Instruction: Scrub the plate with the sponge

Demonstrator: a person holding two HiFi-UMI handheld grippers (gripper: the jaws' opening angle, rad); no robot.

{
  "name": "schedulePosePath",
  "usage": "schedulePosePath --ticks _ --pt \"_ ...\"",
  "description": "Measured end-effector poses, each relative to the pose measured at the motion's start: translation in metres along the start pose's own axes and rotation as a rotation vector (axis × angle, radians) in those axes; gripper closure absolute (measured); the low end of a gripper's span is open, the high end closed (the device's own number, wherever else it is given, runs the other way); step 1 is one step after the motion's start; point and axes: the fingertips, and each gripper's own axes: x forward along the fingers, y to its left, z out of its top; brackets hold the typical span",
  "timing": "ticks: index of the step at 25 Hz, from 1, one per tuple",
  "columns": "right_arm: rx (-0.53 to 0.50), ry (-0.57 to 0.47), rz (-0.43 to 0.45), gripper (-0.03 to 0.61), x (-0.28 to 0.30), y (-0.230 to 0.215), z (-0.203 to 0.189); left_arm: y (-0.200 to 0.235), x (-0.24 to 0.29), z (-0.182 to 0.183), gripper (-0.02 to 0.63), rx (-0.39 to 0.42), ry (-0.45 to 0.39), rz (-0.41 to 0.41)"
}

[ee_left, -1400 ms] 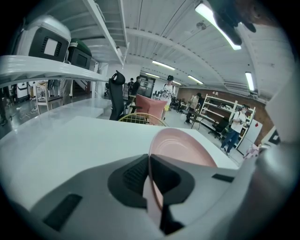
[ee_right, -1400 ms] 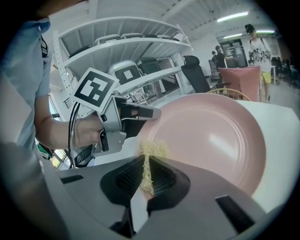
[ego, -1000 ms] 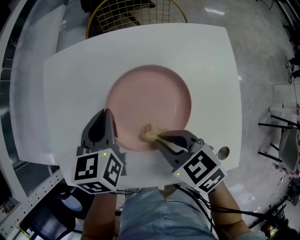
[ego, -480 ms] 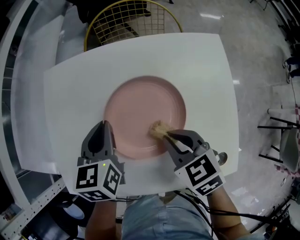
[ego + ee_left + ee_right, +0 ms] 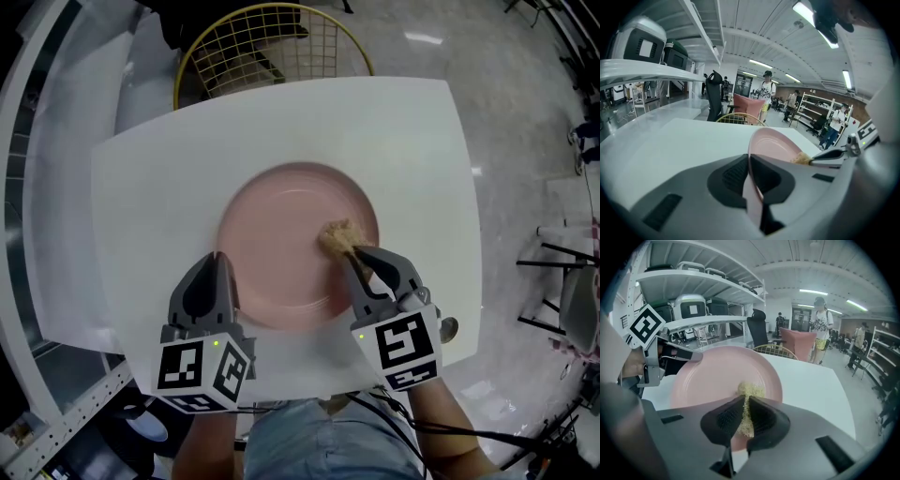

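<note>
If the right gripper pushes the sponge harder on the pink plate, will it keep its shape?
Probably not: the sponge looks loose and fibrous, pinched thin in the jaws of the right gripper, so it likely squashes. The plate should hold, since the left gripper clamps its rim.

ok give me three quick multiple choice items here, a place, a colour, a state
1. On the plate, the sponge sits: A) at the left rim B) right of the middle C) at the far rim
2. The plate is: A) blue B) green C) pink
3. The left tongs are: A) shut on the plate's rim B) open in the air C) shut on the sponge
1 B, it lies right of centre; 2 C, pink in every view; 3 A, the rim is clamped between them.
</note>
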Motion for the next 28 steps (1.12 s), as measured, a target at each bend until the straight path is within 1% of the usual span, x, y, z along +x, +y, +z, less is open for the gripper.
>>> schedulePosePath --ticks 8,13,20,28 --pt "0.020 -0.017 -0.047 0.541 0.018 -0.023 0.022 0.000 0.002 0.001 0.591 0.005 0.000 -0.003" --pt "0.018 -0.028 -0.049 0.541 0.031 -0.031 0.037 -0.001 0.003 0.001 0.591 0.000 0.003 -0.016" --pt "-0.024 -0.034 -0.031 0.541 0.047 -0.019 0.052 0.001 0.002 -0.001 0.591 -0.010 0.008 -0.021" --pt "-0.090 -0.058 0.022 0.541 0.060 0.003 0.071 0.001 0.003 -0.002 0.591 -0.033 0.013 -0.024"
